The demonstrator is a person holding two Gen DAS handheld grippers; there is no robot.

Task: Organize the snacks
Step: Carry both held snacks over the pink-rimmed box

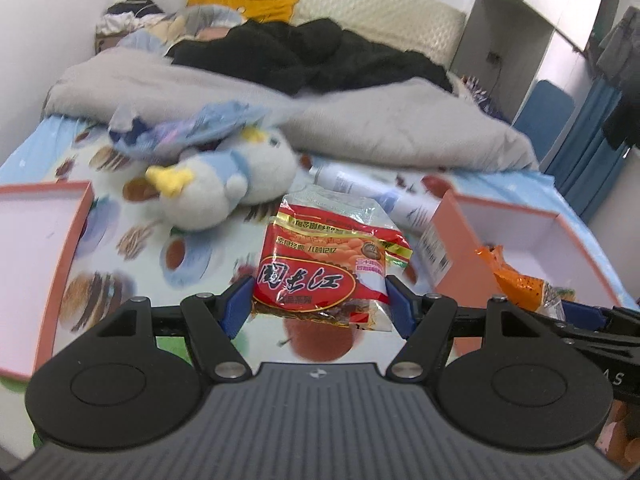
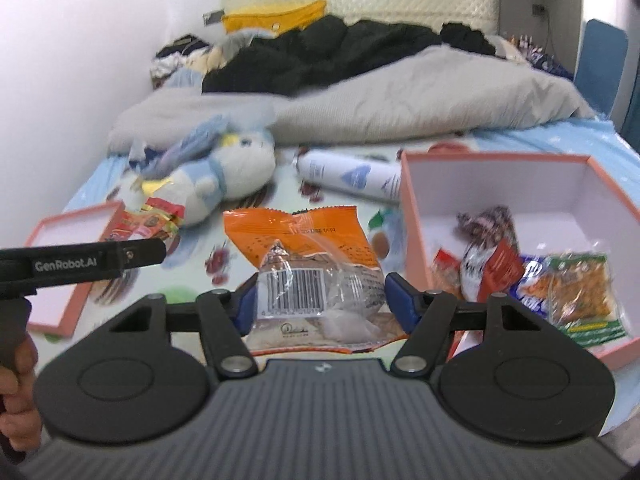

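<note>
The left gripper (image 1: 318, 304) clamps a red snack packet (image 1: 324, 272); the right gripper (image 2: 320, 300), pink box (image 2: 404, 216) at two o'clock, clamps a barcoded orange packet (image 2: 308, 264). "GenRobot.AI" marks the left tool.

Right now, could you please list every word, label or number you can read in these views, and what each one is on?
"GenRobot.AI": white lettering on the side of the left gripper.
"A S": pale letters on the right gripper.
"国长江", roughly; stylised: red plastic snack packet; its smaller print is blurred.
Barcode digits, orange and clear snack bag: too small.
White spray can: print blurred.
</note>
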